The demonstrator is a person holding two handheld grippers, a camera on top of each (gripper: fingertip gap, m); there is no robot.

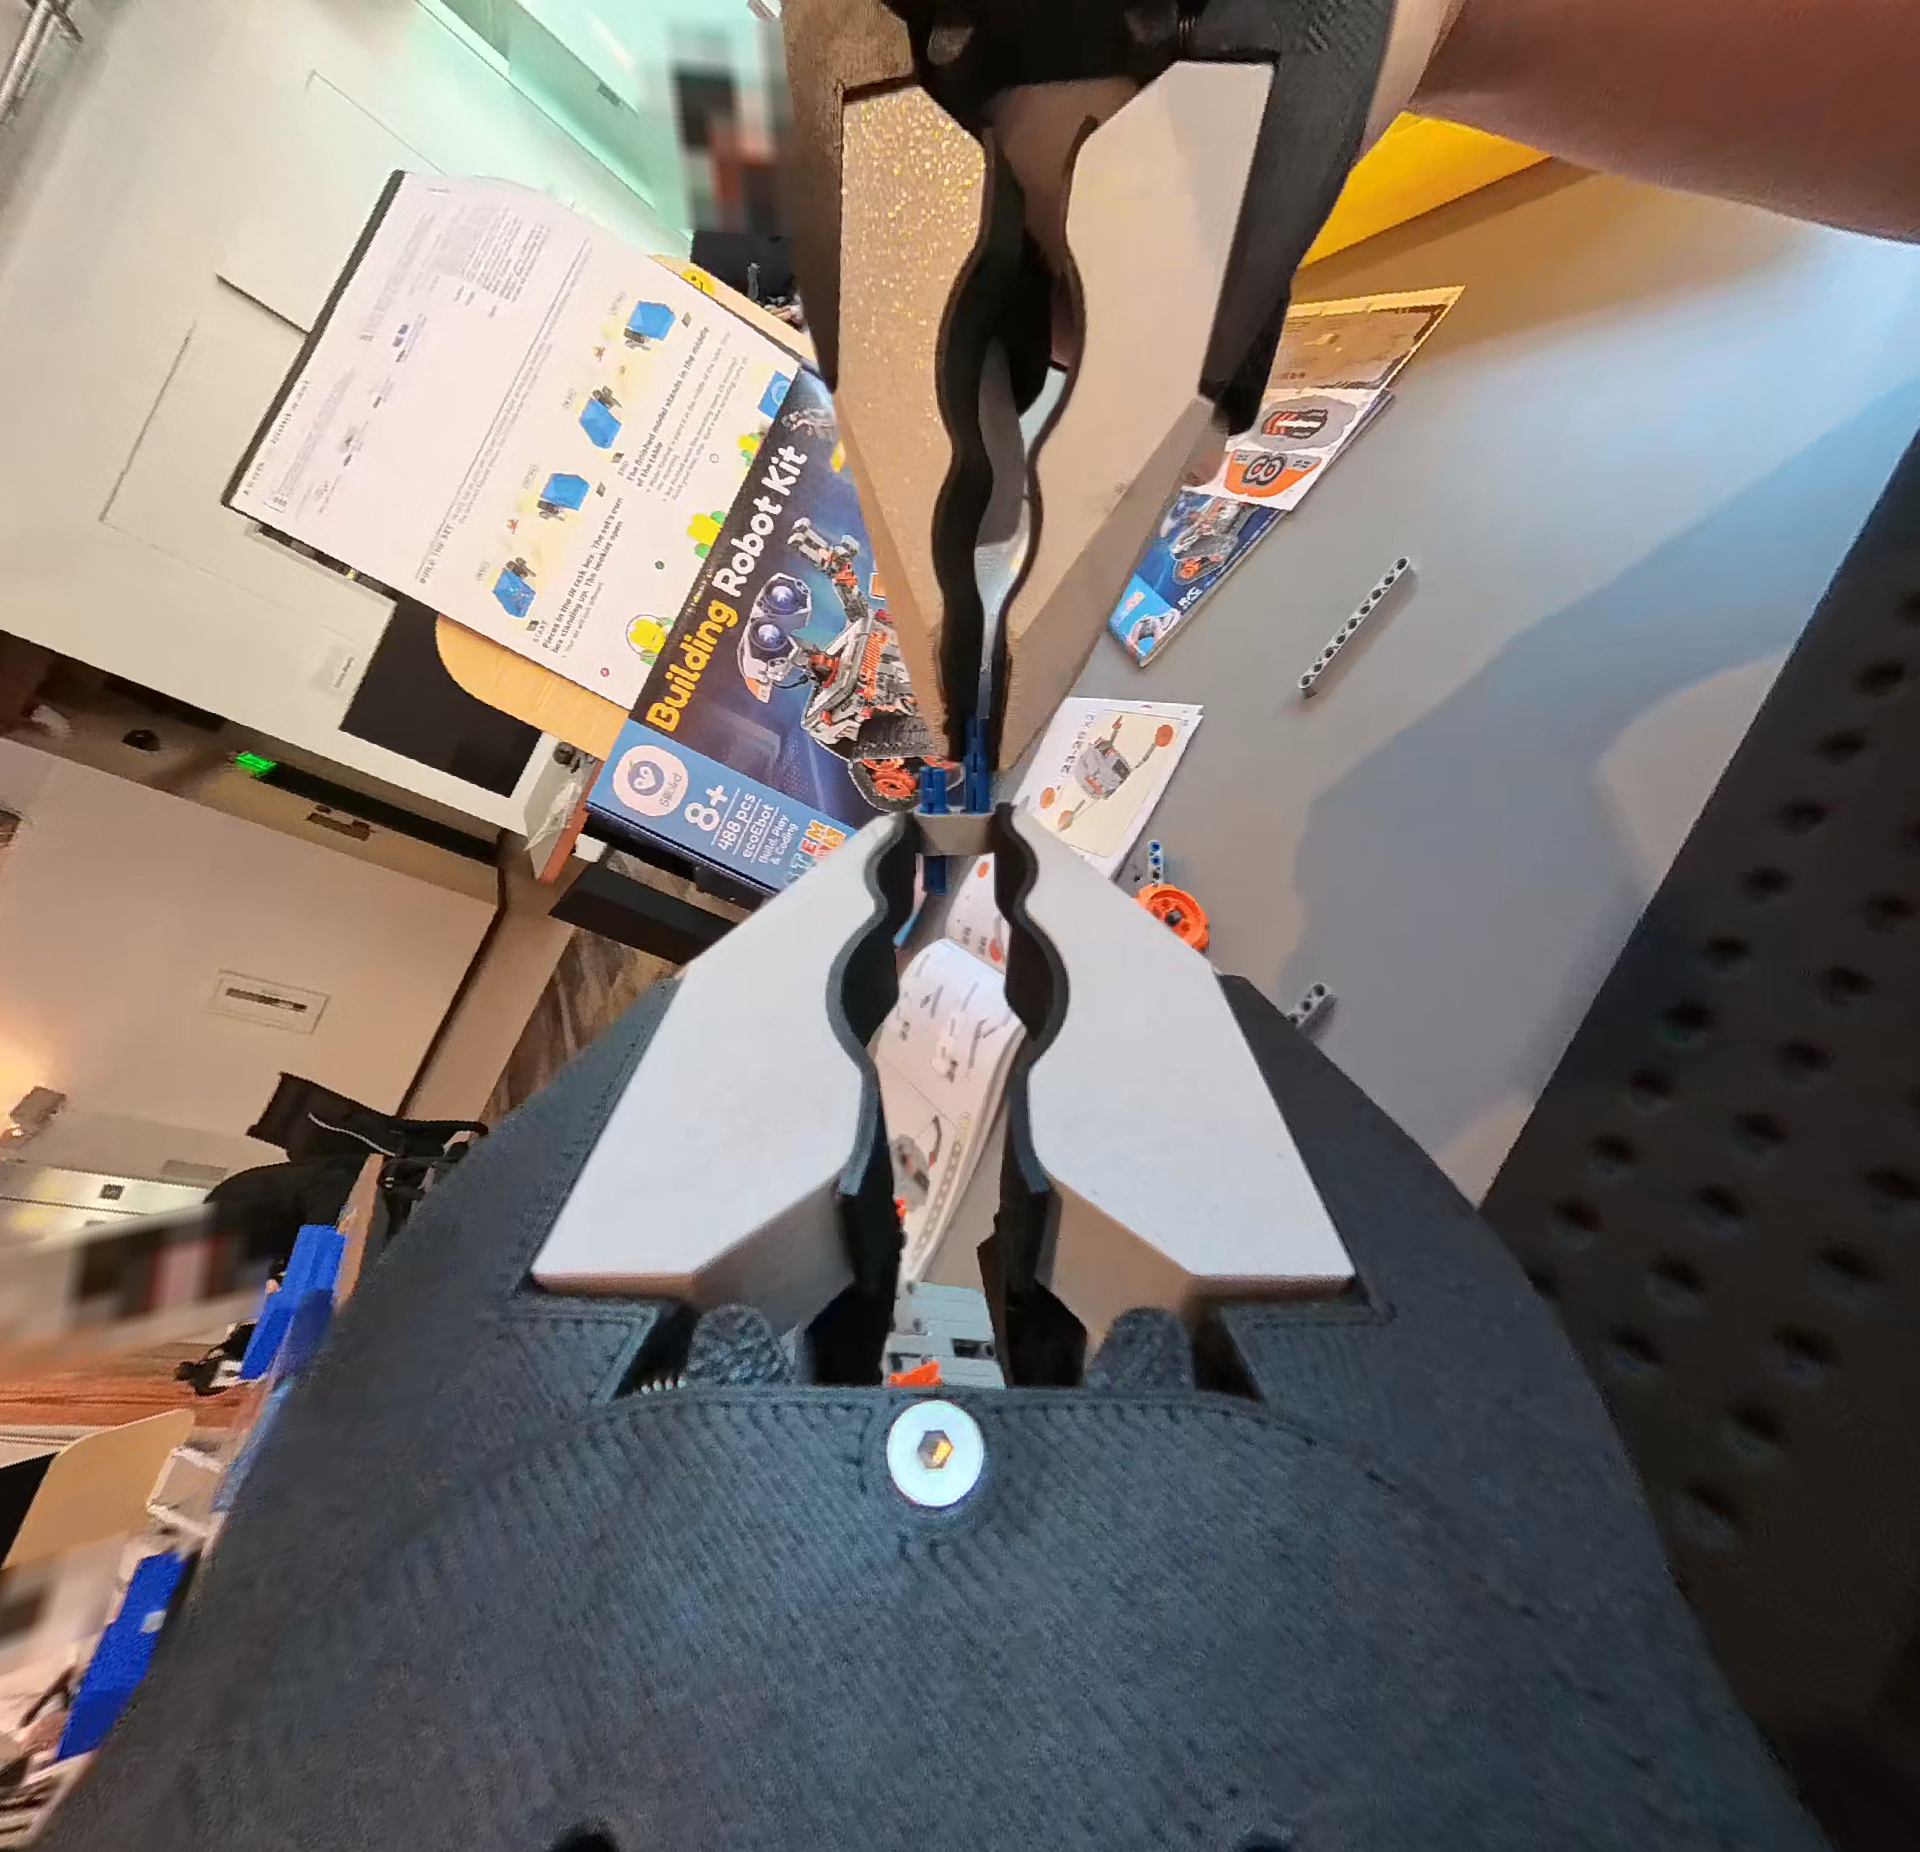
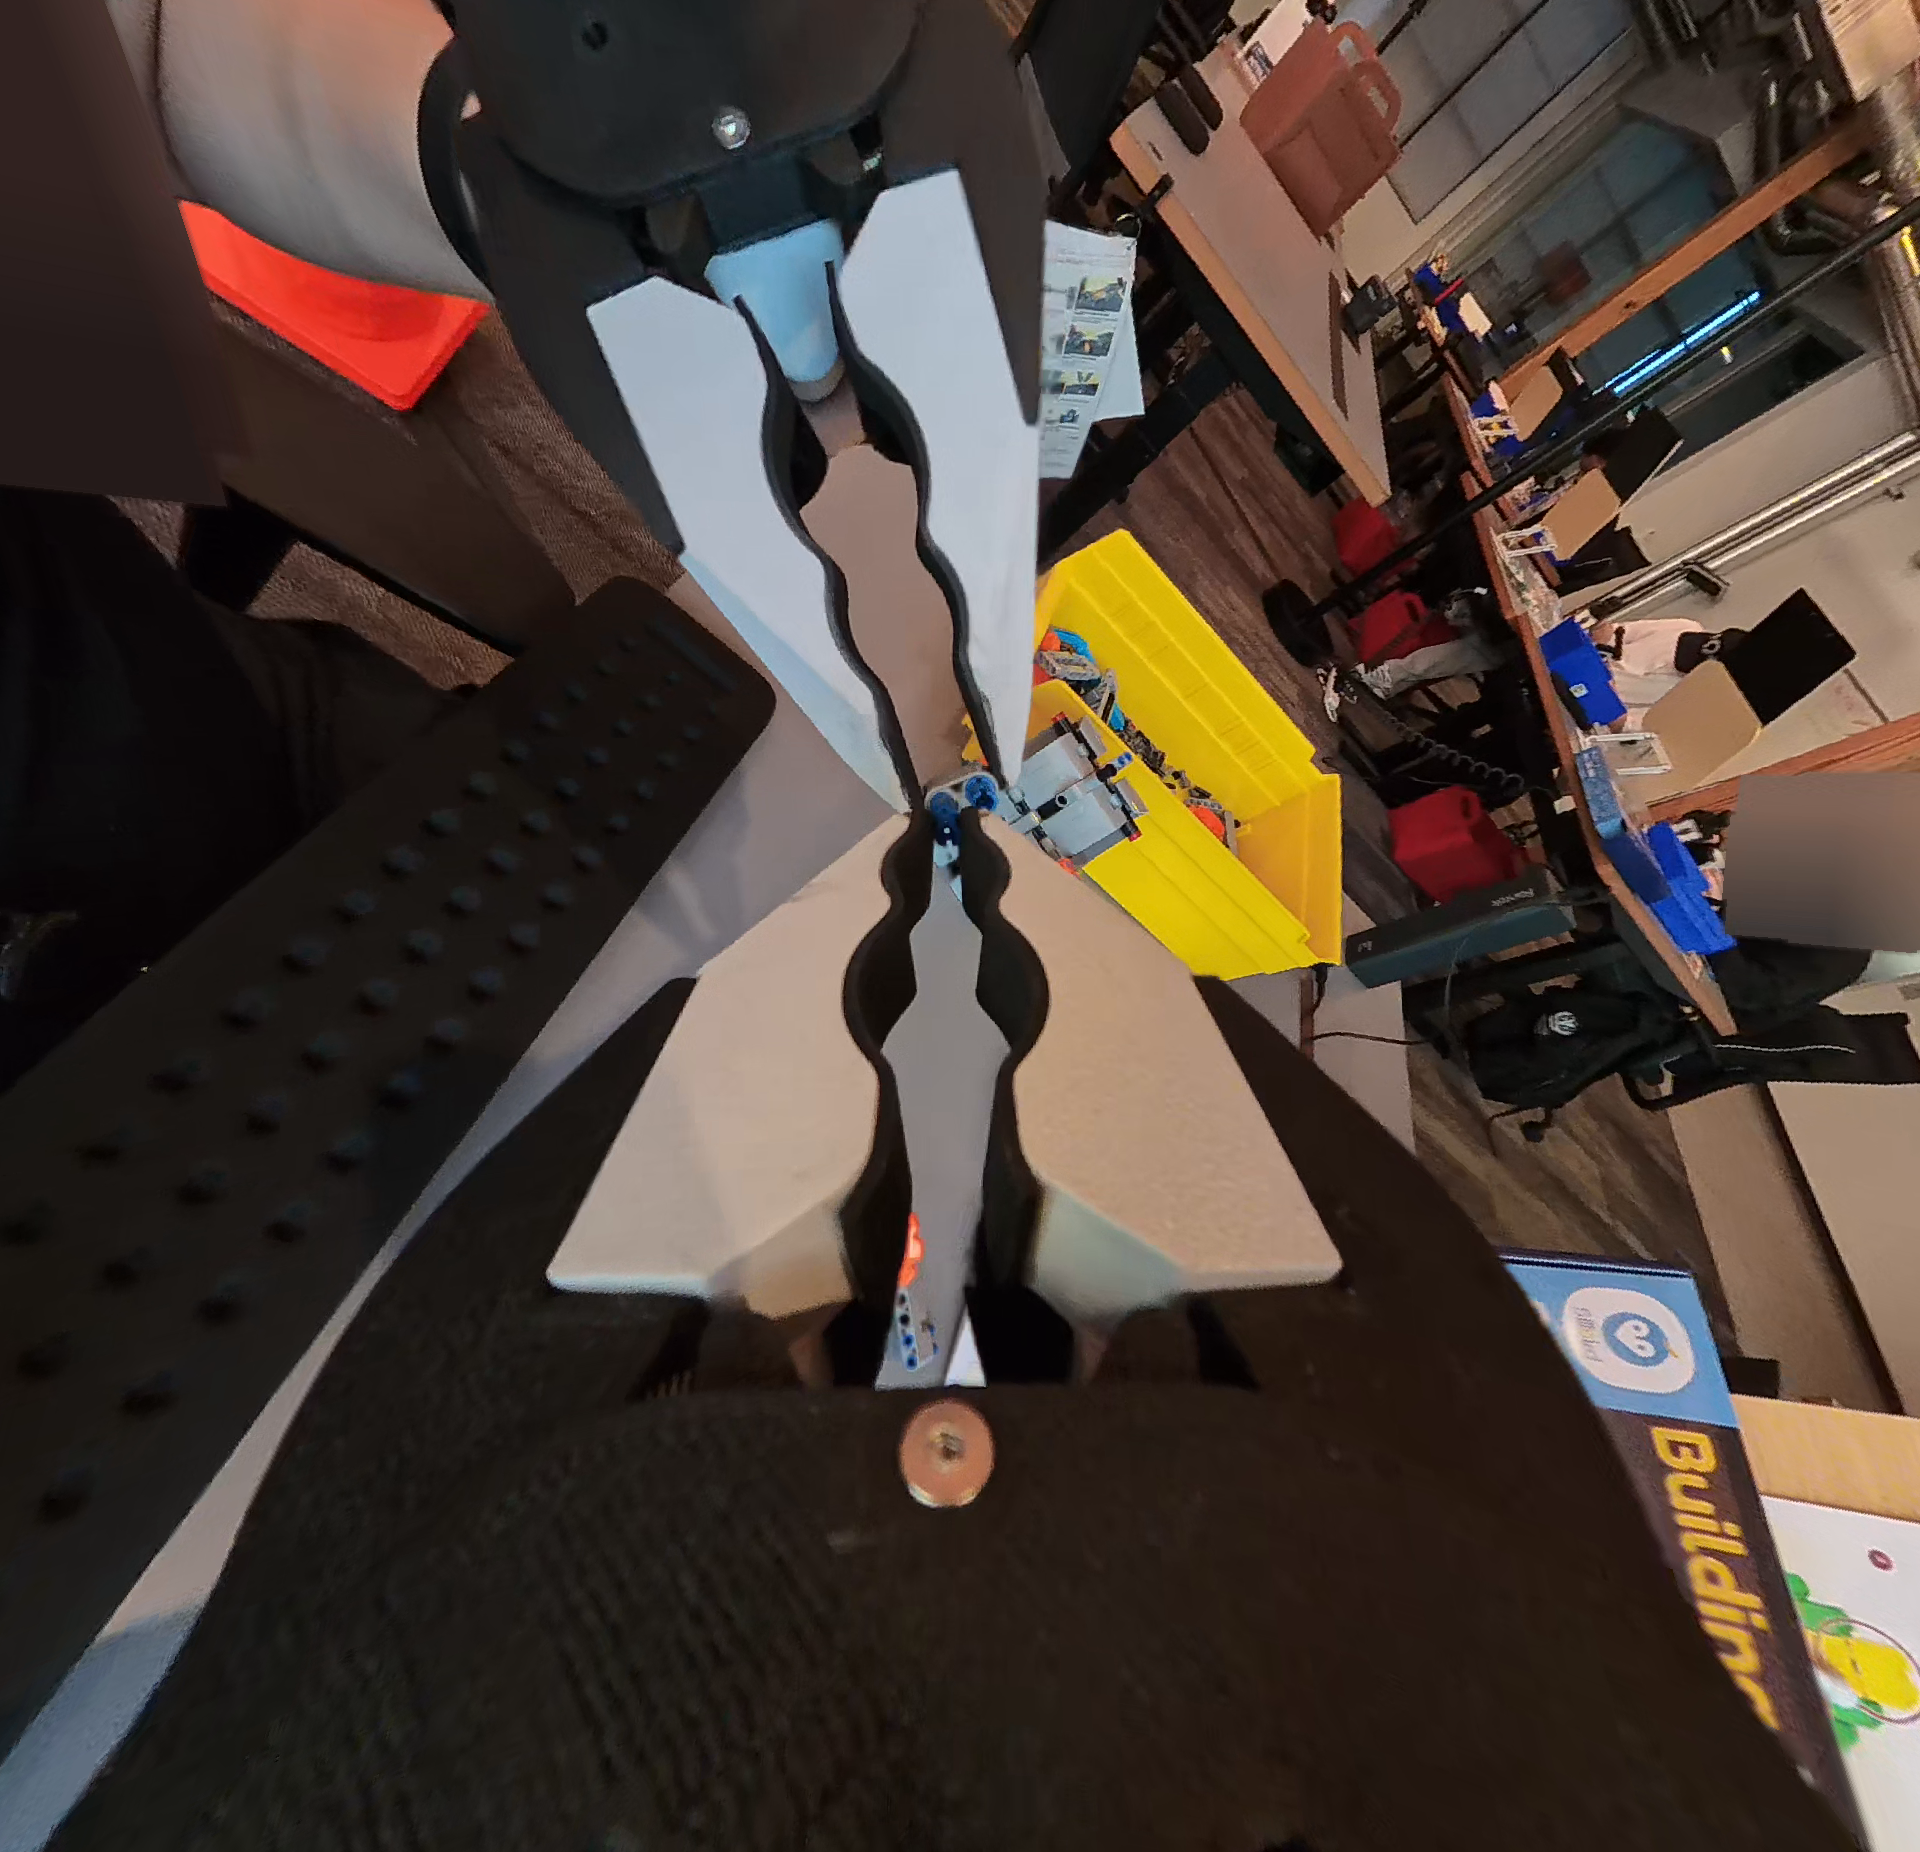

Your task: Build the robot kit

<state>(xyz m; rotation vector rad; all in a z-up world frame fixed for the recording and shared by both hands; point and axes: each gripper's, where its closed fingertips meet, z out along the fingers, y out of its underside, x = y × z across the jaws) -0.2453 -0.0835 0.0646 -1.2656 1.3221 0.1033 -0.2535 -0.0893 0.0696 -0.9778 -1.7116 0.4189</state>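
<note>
My left gripper point(image 1: 953, 823) is shut on a small grey brick point(image 1: 951, 832) that has blue pins point(image 1: 935, 786) sticking out of it. My right gripper point(image 1: 971, 740) comes in from the top of the left wrist view, tip to tip with the left one, and is shut on one blue pin point(image 1: 977, 758) at the brick. In the right wrist view my right gripper point(image 2: 943, 823) pinches that pin point(image 2: 943, 813). Opposite it, the left gripper point(image 2: 956, 786) holds the grey brick point(image 2: 961, 794). Both are held above the grey table point(image 1: 1507, 763).
On the table lie a building-kit box point(image 1: 748, 639), an instruction sheet point(image 1: 499, 400), an open booklet point(image 1: 956, 1054), a grey beam point(image 1: 1356, 626) and an orange wheel point(image 1: 1174, 914). A black perforated board point(image 1: 1766, 971) stands on the right. A yellow parts bin point(image 2: 1195, 763) and a grey assembly point(image 2: 1081, 794) lie beyond.
</note>
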